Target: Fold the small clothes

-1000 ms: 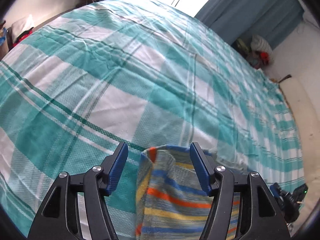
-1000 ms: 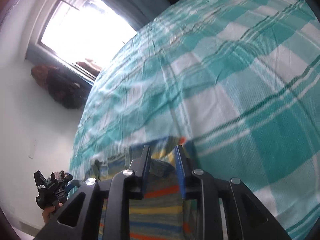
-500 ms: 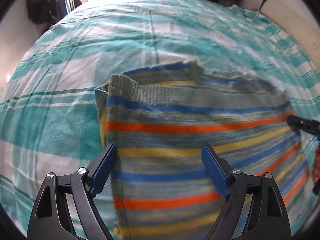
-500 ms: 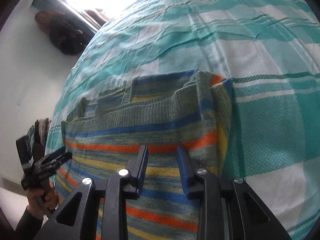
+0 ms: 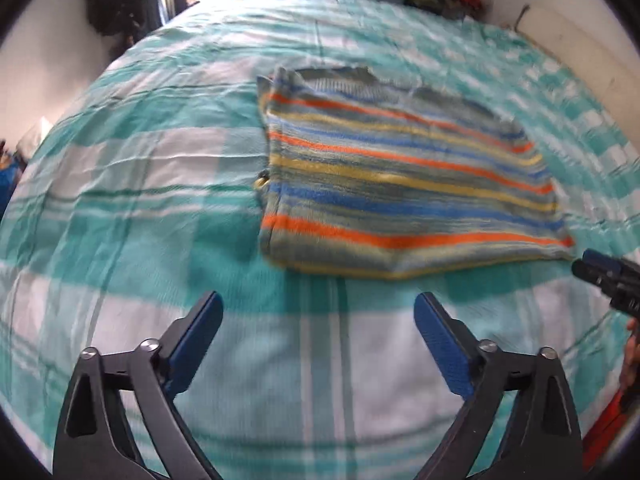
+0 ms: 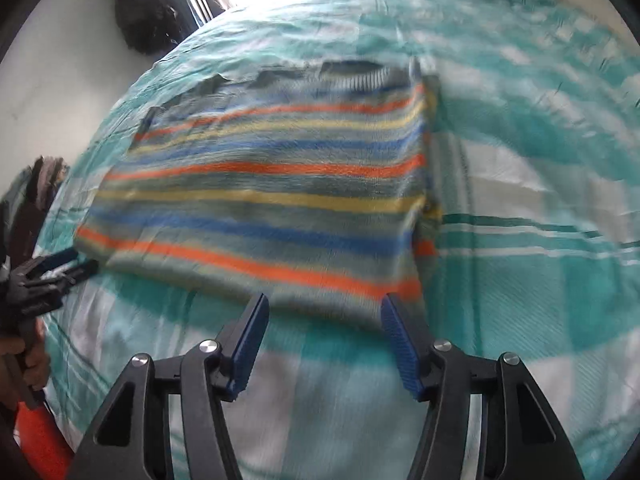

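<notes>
A: Left claw (image 5: pixel 318 334), pose and state?
B: Tilted steeply down toward the bed (image 5: pixel 120 184), blue pads spread wide, just opened further; nothing between them, only checked bedspread below. Clear of the garment.

A: Right claw (image 6: pixel 324 330)?
B: Likewise pitched down, pads parted about halfway, also just been opening. Near hem of the striped sweater (image 6: pixel 272 184) showing in the gap between the pads, not pressed by either; contact with the fabric not determinable through the blur.

A: Location of the task's thing?
B: Striped sweater (image 5: pixel 400 184) folded into a rough rectangle, flat on the teal-and-white checked bed. In the left wrist view: toward 1 o'clock from the claw, apart from it. In the right wrist view: at 12 o'clock, directly ahead, near edge at the pad tips. Ribbed band and uneven layers along the far edge, at 12 o'clock of the garment.

A: Other claw visible in each view?
B: Right claw (image 5: pixel 608 280) at 3 o'clock in the left wrist view, tips just beside the sweater's near corner. Left claw (image 6: pixel 44 276) at 9 o'clock in the right wrist view, held by a hand (image 6: pixel 24 360), tips near the opposite corner.

A: Containers?
B: None discernible.

A: Hidden or unclear?
B: Both views motion-blurred; hand cut off by the rim; dark bundle (image 6: pixel 144 20) by the window at 11 o'clock unidentifiable.
</notes>
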{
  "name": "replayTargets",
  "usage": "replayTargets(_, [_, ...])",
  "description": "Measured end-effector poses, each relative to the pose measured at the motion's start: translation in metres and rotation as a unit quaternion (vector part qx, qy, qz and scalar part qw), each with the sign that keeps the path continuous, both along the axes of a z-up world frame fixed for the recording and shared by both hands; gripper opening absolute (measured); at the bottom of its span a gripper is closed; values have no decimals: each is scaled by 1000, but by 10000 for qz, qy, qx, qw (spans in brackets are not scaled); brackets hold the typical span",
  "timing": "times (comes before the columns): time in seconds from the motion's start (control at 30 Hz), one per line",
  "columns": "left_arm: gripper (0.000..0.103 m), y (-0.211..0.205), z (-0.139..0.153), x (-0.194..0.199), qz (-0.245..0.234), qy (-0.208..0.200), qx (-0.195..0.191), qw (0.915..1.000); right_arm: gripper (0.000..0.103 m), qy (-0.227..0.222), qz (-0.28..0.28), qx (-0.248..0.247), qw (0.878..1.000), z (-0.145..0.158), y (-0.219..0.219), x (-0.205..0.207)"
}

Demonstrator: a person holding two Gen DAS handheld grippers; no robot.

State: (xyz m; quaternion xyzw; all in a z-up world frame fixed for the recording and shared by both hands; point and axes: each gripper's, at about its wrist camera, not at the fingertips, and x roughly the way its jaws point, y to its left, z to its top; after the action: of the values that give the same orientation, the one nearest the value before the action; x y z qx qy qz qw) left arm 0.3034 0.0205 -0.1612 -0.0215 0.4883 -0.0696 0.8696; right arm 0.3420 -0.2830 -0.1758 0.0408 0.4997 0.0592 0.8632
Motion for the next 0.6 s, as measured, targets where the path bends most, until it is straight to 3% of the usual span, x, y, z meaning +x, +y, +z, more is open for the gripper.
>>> replayTargets(0.13, [98, -5, -6, -49, 161, -37, -143, 9998, 75, -210, 0, -438, 9988, 18, 37, -50])
replayTargets(0.23, [99, -19, -37, -66, 152, 212, 132, 9996, 78, -75, -17, -428, 9991, -1, 63, -77])
replayTargets(0.3, [102, -27, -49, -76, 70, -47, 456, 9989, 78, 77, 4, -402, 9992, -24, 75, -89])
replayTargets(0.43, [103, -29, -54, -74, 38, -9, 588, 9983, 91, -173, -89, -829, 9964, -49, 86, -103])
replayTargets(0.6, [103, -29, -60, -68, 37, 24, 615, 9981, 99, -31, -215, -968, 9951, -56, 86, -101])
